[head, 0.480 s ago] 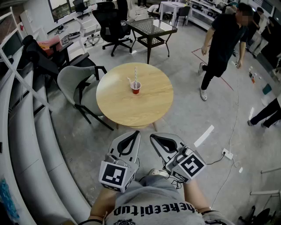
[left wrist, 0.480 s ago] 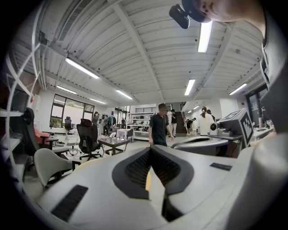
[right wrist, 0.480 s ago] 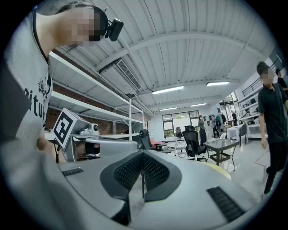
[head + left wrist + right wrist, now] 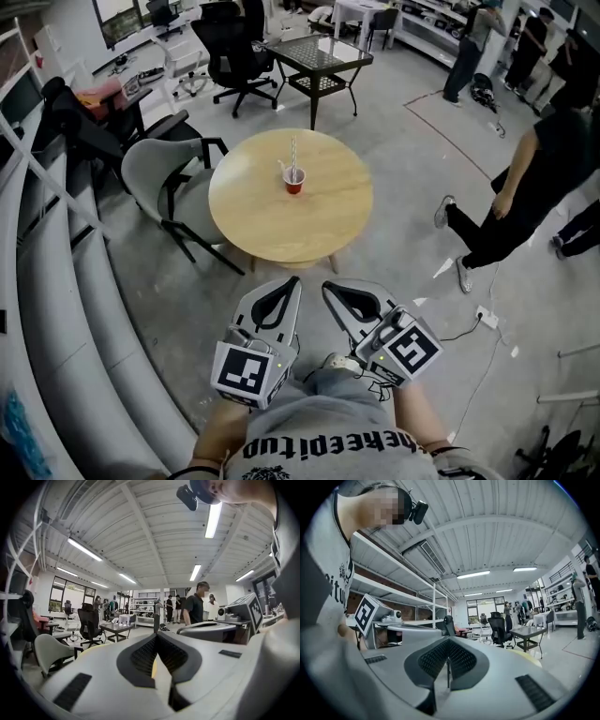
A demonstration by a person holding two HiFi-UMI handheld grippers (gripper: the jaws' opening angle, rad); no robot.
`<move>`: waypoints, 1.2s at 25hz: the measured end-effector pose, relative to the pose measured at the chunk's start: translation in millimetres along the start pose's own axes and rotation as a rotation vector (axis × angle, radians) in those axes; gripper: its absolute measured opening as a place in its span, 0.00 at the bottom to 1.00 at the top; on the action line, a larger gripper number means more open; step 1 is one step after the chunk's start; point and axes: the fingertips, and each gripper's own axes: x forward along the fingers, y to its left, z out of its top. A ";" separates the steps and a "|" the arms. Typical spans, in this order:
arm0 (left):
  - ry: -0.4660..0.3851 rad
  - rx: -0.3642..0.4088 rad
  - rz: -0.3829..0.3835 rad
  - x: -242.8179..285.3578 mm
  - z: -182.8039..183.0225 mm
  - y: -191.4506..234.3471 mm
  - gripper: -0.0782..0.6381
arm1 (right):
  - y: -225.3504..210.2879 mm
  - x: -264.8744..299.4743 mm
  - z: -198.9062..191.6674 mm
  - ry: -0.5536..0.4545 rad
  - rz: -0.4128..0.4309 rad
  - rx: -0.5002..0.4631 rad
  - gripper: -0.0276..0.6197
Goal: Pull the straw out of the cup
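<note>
Red cup (image 4: 294, 185) (thin straw (image 4: 292, 153) upright) on round wooden table (image 4: 281, 230).

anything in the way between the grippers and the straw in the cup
Nothing visible does. Only open floor and table lie between the left hand-held gripper, the right hand-held gripper and the straw in the cup.

floor: grey concrete (image 4: 412, 234), red tape line (image 4: 450, 141) at 2 o'clock
centre furniture: round wooden table (image 4: 281, 220), 12 o'clock
chairs: grey shell chair (image 4: 155, 173) at 10 o'clock, just beside the table; black office chair (image 4: 230, 52) at 11 o'clock
far table: black-framed glass-top table (image 4: 319, 56), 12 o'clock, well behind
left side: white rack rails (image 4: 56, 272), 9 o'clock
ceiling: white ribbed panels (image 4: 140, 536), tube lights (image 4: 213, 520) on
windows: far wall (image 4: 485, 607)
wall: brick behind white shelving (image 4: 393, 585)
</note>
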 end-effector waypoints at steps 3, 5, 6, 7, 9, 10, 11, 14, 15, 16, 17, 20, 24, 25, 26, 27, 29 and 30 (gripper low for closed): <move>-0.007 0.001 -0.011 -7.1 1.9 1.8 0.15 | 7.9 1.6 1.9 0.000 -0.011 -0.006 0.05; -0.011 0.002 -0.020 -12.3 2.8 2.9 0.15 | 13.0 2.3 3.4 0.000 -0.022 -0.010 0.05; -0.015 0.003 -0.025 -14.7 3.7 4.1 0.15 | 15.4 3.3 4.3 0.000 -0.027 -0.010 0.05; -0.019 0.004 -0.028 -17.0 4.8 6.1 0.15 | 17.6 5.0 5.4 -0.001 -0.032 -0.008 0.05; -0.024 0.008 -0.031 -21.7 5.9 12.8 0.15 | 22.4 10.5 6.8 -0.005 -0.039 0.003 0.05; -0.026 0.010 -0.032 -24.3 5.5 16.8 0.15 | 25.0 13.8 6.7 -0.005 -0.042 0.007 0.05; -0.028 0.011 -0.033 -26.9 4.5 20.8 0.15 | 27.8 16.9 6.0 -0.004 -0.046 0.007 0.05; -0.032 0.013 -0.043 -34.1 0.7 30.6 0.15 | 35.0 24.7 3.3 0.001 -0.074 -0.008 0.06; -0.033 0.013 -0.047 -36.5 -0.3 33.7 0.15 | 37.1 27.2 2.3 0.004 -0.087 -0.018 0.06; -0.034 0.012 -0.052 -38.6 -1.1 36.8 0.15 | 39.2 29.9 0.9 0.010 -0.098 -0.029 0.06; -0.035 0.010 -0.056 -40.2 -2.0 40.0 0.15 | 41.2 32.7 -0.6 0.016 -0.106 -0.037 0.06; -0.037 0.003 -0.062 -41.4 -4.3 47.0 0.15 | 45.1 37.4 -2.6 0.026 -0.112 -0.040 0.06; -0.037 -0.008 -0.054 -37.6 -5.2 54.0 0.15 | 39.8 41.7 -0.7 0.025 -0.117 -0.034 0.06; -0.038 -0.013 -0.051 -35.8 -5.5 56.5 0.15 | 36.7 43.6 -0.6 0.023 -0.119 -0.034 0.06; -0.039 -0.018 -0.048 -33.5 -6.0 59.3 0.15 | 33.2 45.6 -0.7 0.022 -0.120 -0.034 0.06; -0.041 -0.022 -0.042 -30.5 -6.6 62.2 0.15 | 29.4 47.8 -0.9 0.020 -0.119 -0.034 0.06; -0.039 -0.028 -0.026 -21.7 -7.1 68.5 0.15 | 20.1 52.4 -0.8 0.018 -0.107 -0.034 0.06; -0.037 -0.029 -0.015 -15.9 -6.7 71.5 0.15 | 14.3 54.7 -0.2 0.019 -0.100 -0.035 0.06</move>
